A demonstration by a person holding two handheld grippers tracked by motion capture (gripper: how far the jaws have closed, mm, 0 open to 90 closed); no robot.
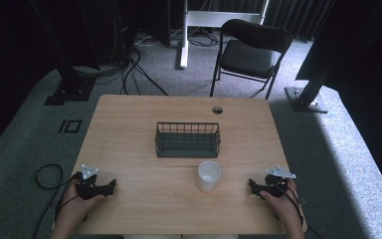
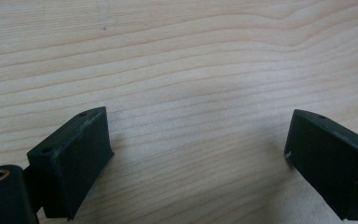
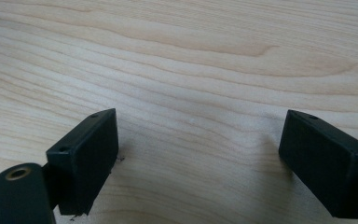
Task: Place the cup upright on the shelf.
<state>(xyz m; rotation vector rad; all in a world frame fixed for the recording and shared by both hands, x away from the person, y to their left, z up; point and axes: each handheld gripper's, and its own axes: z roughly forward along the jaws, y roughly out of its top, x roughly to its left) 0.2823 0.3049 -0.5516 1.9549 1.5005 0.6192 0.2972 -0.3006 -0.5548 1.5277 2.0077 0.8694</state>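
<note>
Fingers of the left gripper and of the right gripper stand wide and hold nothing, resting low on the table, so reaching the white cup, just before the wire basket, may tip it.

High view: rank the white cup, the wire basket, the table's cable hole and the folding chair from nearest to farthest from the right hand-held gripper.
1. White cup: just left of the right hand-held gripper, near the table's front.
2. Wire basket: mid-table, behind the cup.
3. Cable hole: by the table's far edge.
4. Folding chair: on the floor beyond the table.
</note>
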